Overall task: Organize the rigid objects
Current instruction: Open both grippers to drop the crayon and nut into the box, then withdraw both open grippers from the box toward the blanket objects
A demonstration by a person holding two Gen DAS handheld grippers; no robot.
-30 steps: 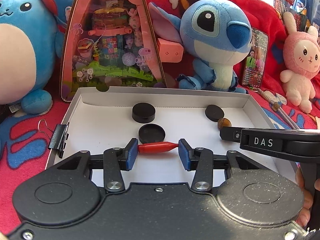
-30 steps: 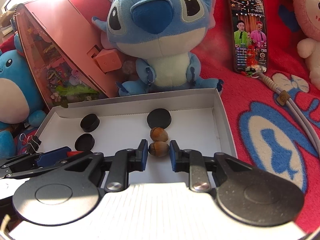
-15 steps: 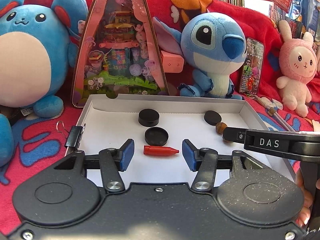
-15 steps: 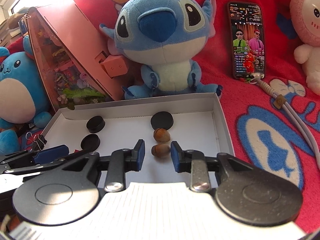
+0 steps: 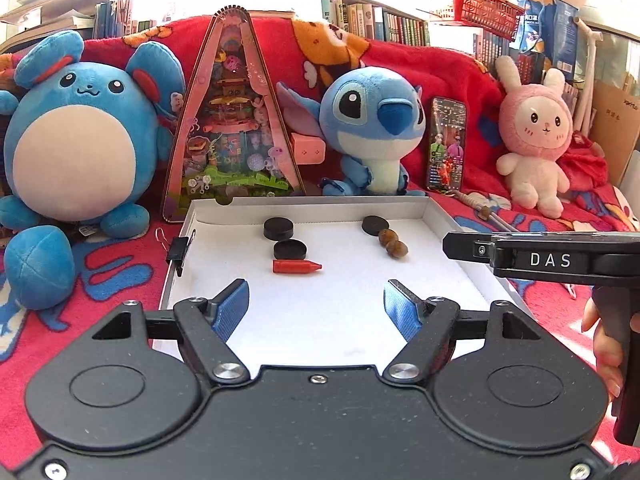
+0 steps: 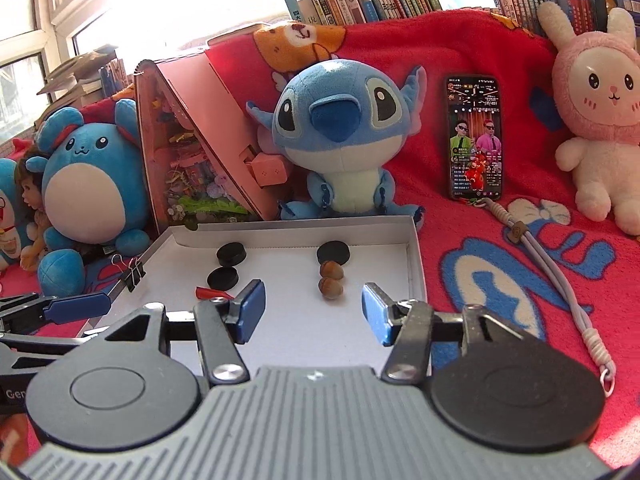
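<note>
A white shallow box (image 5: pixel 436 208) (image 6: pixel 414 264) lies on a red blanket. Inside it rest a red crayon (image 5: pixel 296 267) (image 6: pixel 210 293), three black discs (image 5: pixel 278 228) (image 5: pixel 290 249) (image 5: pixel 375 225) and two brown nuts (image 5: pixel 394 243) (image 6: pixel 331 278). My left gripper (image 5: pixel 316 308) hovers over the box's near part, well short of the crayon, its jaws opening with nothing between them. My right gripper (image 6: pixel 314 312) hangs just short of the nuts, jaws opening too, nothing between the pads. The right gripper's finger (image 5: pixel 520 258) shows at the right of the left wrist view.
Plush toys line the back: a round blue one (image 5: pixel 76 148), a blue alien (image 5: pixel 376 128) and a pink rabbit (image 5: pixel 534 140). A pink triangular toy box (image 5: pixel 234 120) and a phone (image 5: pixel 448 144) lean there. A binder clip (image 5: pixel 178 248) grips the box's left wall. A cord (image 6: pixel 560 276) lies right.
Both grippers let go, the left of the crayon and the right of the nearer nut, and opened wide. Both pulled back and rose, so the box looks farther away.
</note>
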